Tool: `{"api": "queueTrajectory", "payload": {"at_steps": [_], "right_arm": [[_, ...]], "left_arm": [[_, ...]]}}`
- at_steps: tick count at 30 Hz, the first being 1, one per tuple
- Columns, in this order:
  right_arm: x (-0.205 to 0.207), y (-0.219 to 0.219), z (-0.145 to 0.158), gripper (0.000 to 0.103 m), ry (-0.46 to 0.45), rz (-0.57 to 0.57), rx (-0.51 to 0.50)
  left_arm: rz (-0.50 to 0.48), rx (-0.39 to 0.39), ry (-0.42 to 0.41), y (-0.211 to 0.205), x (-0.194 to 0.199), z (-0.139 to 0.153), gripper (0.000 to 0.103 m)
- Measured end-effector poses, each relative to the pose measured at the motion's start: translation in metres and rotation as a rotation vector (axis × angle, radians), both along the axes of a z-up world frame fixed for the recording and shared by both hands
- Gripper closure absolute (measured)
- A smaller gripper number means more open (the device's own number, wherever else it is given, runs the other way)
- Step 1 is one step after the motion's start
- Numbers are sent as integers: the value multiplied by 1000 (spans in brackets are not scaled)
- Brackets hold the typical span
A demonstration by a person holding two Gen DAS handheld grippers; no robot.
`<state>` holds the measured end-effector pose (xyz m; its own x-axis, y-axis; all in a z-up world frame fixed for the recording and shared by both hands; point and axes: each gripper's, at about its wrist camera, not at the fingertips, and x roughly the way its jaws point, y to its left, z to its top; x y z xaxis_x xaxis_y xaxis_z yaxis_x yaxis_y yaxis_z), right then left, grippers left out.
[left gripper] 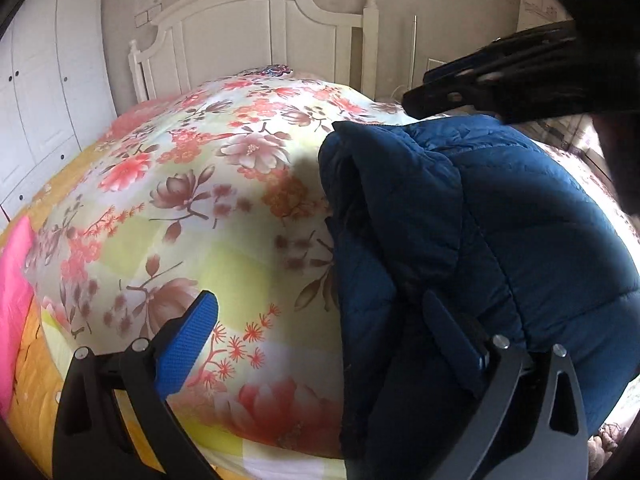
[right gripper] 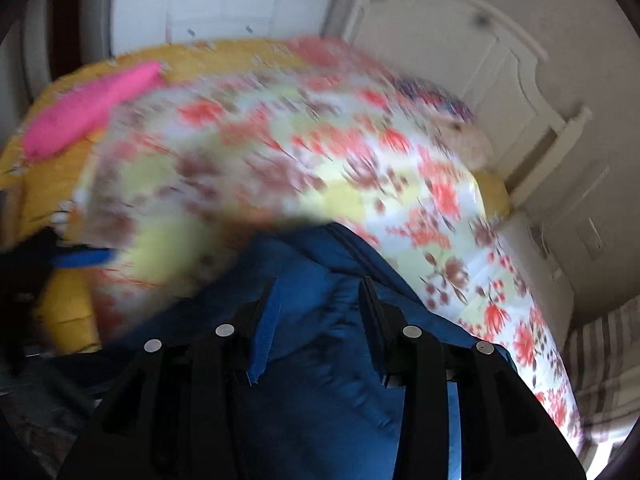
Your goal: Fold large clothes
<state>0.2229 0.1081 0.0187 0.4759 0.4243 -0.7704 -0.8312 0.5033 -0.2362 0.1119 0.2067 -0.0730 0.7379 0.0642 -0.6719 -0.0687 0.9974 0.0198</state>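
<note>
Two grippers, both near the bottom of their frames: left gripper (left gripper: 320, 344) spread wide, one blue pad over the floral quilt (left gripper: 224, 208), the other against the blue padded jacket (left gripper: 460, 232) — right gripper (right gripper: 318, 320) partly apart above the same jacket, pinching nothing visible. Jacket heaped at lower right on the quilt. Farther, pink cloth (left gripper: 14, 300) at left edge, then white headboard (left gripper: 256, 28) at top.

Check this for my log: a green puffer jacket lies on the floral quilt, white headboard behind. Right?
One thing is wrong: the puffer jacket is dark blue. The left wrist view shows it on the floral quilt, with the white headboard behind.
</note>
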Motion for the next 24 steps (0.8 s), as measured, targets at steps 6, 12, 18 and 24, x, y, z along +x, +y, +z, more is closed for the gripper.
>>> {"api": "queueTrajectory", "payload": {"at_steps": [6,12,18,24], "right_arm": [[10,20,-55,66,77,-24,-100],[-9,-33,-8,66,25,-102,78],[-80,-144,21,58,-15,-158,389],[-95,-157,-65,54,54,-185,410]], "left_arm": [[19,3,13,-1,-3,-2,2],[14,6,5,-2,-4,-3,2],[13,-15,2,0,-3,-4,2],[23,13,2,-6,-3,-4,2]]}}
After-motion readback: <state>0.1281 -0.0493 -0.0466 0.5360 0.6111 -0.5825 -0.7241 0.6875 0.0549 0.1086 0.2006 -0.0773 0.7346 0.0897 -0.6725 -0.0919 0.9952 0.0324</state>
